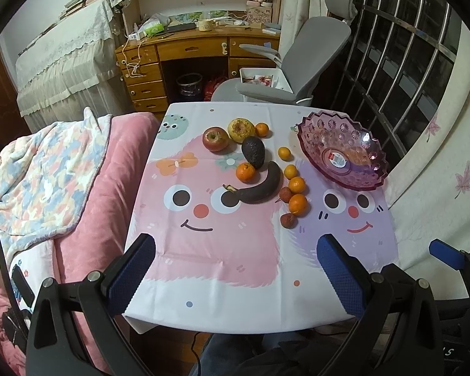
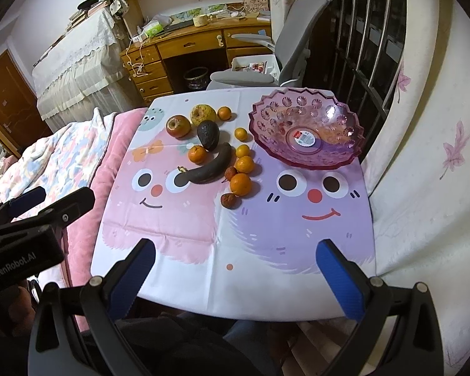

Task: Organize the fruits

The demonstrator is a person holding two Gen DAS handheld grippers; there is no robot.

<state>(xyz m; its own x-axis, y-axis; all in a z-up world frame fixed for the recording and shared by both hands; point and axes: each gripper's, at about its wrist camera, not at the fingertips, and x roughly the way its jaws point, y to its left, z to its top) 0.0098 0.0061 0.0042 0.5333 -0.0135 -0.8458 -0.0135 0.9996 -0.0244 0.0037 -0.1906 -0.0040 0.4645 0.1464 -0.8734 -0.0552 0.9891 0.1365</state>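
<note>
Fruits are seen loose on the table [image 2: 178, 285], well ahead of both grippers; none is yet in the purple bowl [image 2: 307, 131]. The banana [image 2: 211, 166] lies with its long axis slanting across the approach. The nearest orange [image 2: 240, 184] is judged closer to the right hand-held gripper [image 2: 235, 277], whose jaws are spread wide and empty, as are those of the left hand-held gripper [image 1: 235, 269].

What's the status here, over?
Left gripper open, right gripper open, both empty. Fruits loose on cloth, bowl empty. Path clear.
</note>
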